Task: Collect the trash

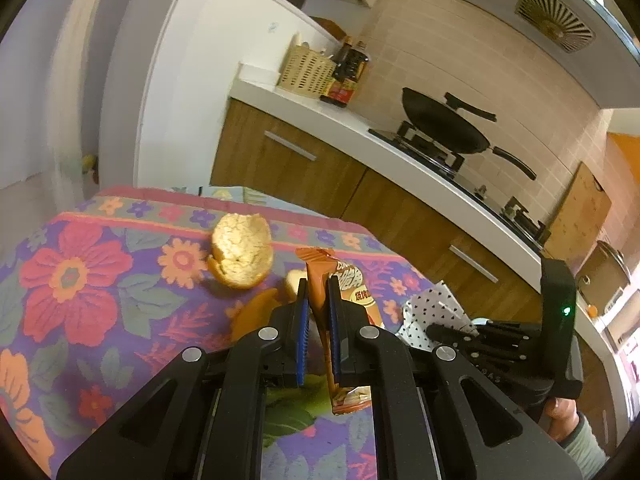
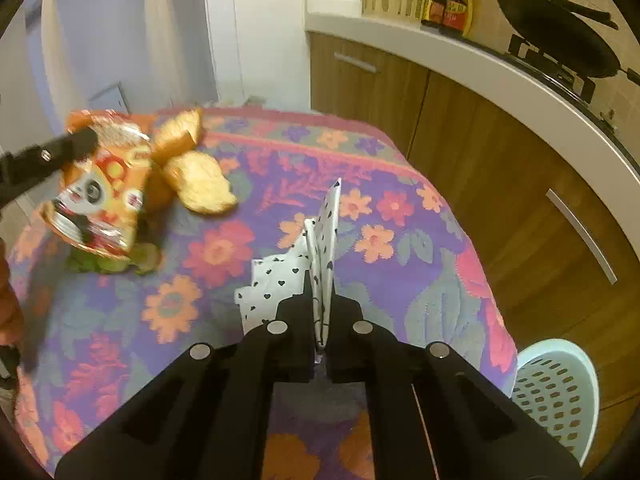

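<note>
Left gripper (image 1: 318,284) jaws clamp crumpled orange snack wrapper (image 1: 344,320); right gripper (image 2: 320,300) jaws pinch heart-print, probably paper, napkin (image 2: 320,248).

Orange peels (image 1: 242,254) on floral-clothed table (image 1: 80,280)

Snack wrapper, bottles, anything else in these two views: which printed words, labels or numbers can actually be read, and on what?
Orange snack wrapper in the left gripper: large white characters, cut off by the fingers and blurred; not legible.
Same wrapper in the right wrist view: cartoon panda face, small red badge, text unreadable.
Sauce bottles on the counter: red-yellow labels, too small to read.
Nothing else carries text.
</note>
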`<state>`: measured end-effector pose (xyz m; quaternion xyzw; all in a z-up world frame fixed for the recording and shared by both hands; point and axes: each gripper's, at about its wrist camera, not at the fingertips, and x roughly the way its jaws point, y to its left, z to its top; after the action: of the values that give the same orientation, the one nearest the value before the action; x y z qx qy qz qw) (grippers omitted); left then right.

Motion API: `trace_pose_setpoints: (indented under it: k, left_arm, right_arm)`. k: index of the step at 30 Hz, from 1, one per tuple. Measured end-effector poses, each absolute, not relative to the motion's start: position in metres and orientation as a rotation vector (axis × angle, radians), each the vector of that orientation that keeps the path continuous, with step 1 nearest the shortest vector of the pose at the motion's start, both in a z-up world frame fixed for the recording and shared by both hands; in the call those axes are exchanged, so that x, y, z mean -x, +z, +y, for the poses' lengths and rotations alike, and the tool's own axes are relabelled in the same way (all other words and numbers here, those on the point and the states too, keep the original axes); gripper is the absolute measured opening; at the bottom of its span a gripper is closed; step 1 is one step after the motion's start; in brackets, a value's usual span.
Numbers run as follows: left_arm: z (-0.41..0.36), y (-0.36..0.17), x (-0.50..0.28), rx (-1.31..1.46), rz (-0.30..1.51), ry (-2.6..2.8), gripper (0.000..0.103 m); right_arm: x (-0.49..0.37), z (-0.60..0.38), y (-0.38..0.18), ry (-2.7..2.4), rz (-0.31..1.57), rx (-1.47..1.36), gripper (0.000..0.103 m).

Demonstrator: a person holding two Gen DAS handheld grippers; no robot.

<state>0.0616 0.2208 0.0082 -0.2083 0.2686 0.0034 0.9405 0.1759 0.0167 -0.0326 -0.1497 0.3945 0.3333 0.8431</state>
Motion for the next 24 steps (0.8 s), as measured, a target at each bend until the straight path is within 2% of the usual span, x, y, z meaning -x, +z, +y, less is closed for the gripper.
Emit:
trace_pose_setpoints:
  k: [9,14,24]
  left_arm:
    - [0.171,0.032,-0.067,0.337,0.534,-0.076,0.007]
    - [0.126,0.039,-0.082,0.308,0.546,-0.142,0.007]
    - [0.009,0.019,-0.128,0.255,0.628,-0.297,0.007]
  right_arm:
    - [-0.164,-0.038,0.001,0.665,0.758,0.19,0.001]
    - [-0.155,-0.105,0.016,0.574,0.704,0.105,0.001]
    - [-0.154,-0.209,0.006,0.398,0.723,0.015,0.001]
